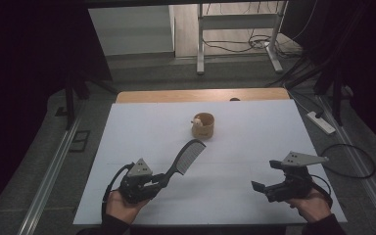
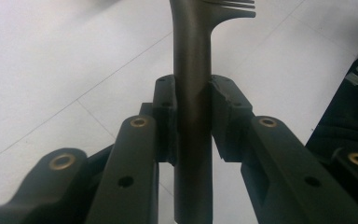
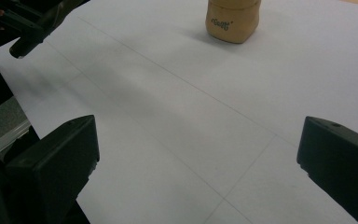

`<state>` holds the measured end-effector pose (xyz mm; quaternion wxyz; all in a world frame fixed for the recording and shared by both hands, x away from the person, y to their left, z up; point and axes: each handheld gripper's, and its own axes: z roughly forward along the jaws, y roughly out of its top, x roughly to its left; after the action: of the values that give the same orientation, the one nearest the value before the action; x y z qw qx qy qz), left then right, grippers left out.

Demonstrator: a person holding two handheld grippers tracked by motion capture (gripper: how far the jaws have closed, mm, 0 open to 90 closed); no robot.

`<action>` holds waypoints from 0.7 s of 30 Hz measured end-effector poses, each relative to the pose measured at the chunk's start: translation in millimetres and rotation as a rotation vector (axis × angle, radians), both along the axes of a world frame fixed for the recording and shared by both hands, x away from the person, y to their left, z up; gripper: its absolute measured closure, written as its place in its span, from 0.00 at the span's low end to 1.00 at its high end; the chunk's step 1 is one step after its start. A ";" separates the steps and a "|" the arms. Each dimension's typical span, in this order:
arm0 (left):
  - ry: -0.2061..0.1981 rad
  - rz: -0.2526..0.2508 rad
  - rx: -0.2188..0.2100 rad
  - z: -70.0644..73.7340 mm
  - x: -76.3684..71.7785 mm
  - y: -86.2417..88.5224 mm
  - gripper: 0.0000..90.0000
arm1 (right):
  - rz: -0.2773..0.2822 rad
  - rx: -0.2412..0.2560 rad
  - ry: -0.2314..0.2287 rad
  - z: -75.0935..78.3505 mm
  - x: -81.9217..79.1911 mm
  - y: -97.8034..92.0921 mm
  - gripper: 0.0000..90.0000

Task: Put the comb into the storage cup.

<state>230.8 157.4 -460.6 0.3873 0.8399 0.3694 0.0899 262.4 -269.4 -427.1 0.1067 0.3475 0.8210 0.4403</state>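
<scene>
Comb (image 1: pixel 188 155) — clamped, mid-sheet, cup (image 1: pixel 203 125) apart

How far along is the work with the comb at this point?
Done: the left gripper has the black comb clamped by its handle, teeth end pointing towards the tan cup; the left gripper view shows its fingers tight on the handle. In hand: the comb is held out short of the cup. Left: probably setting it in the cup. The right gripper waits open, holding nothing.
</scene>
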 end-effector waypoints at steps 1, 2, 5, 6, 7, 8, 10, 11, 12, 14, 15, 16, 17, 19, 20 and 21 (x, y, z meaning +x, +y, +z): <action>-0.002 -0.002 -0.002 0.0 0.1 -1.0 0.80 | 0.004 0.001 0.004 0.2 0.9 1.6 0.00; -0.004 -0.003 -0.002 0.1 0.3 -1.6 0.80 | 0.008 0.001 0.012 0.7 2.7 4.4 0.00; -0.010 -0.007 -0.008 1.0 1.0 -3.7 0.80 | 0.009 0.007 0.022 1.4 4.6 7.2 0.00; -0.012 -0.007 -0.011 1.1 1.3 -4.5 0.80 | 0.009 0.012 0.021 1.4 5.9 8.6 0.00; -0.013 -0.009 -0.012 1.3 1.6 -5.1 0.80 | 0.010 0.012 0.022 1.7 6.9 10.0 0.00; -0.016 -0.013 -0.013 1.4 2.1 -5.6 0.80 | 0.013 0.011 0.021 2.1 9.2 12.9 0.00; -0.018 -0.012 -0.017 1.3 2.5 -7.3 0.80 | 0.014 0.011 0.021 2.3 10.3 14.3 0.00; -0.021 -0.018 -0.014 1.4 3.0 -7.8 0.80 | 0.015 0.009 0.026 2.8 11.4 15.5 0.00; -0.021 -0.019 -0.016 1.4 3.2 -8.4 0.80 | 0.017 0.014 0.028 2.9 12.6 17.0 0.00; -0.023 -0.020 -0.020 1.5 3.6 -9.6 0.80 | 0.022 0.017 0.033 3.3 15.0 19.4 0.00; -0.023 -0.023 -0.022 1.5 4.0 -10.1 0.80 | 0.025 0.018 0.036 3.6 16.1 20.6 0.00; -0.023 -0.024 -0.026 1.4 4.3 -10.5 0.80 | 0.027 0.023 0.040 3.8 17.3 21.8 0.00; -0.021 -0.026 -0.031 1.2 4.9 -11.0 0.80 | 0.030 0.027 0.046 4.0 18.4 22.9 0.00; -0.024 -0.025 -0.032 1.0 5.6 -12.2 0.80 | 0.032 0.036 0.058 4.0 20.7 25.1 0.00; -0.023 -0.026 -0.035 0.8 6.2 -12.7 0.80 | 0.033 0.042 0.066 4.1 21.9 26.1 0.00; -0.024 -0.026 -0.041 0.6 6.6 -13.2 0.80 | 0.035 0.047 0.072 4.1 23.0 27.2 0.00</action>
<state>237.4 144.2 -459.9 0.4098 0.8355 0.3556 0.0874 285.4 -242.2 -423.0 0.0613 0.3512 0.8197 0.4483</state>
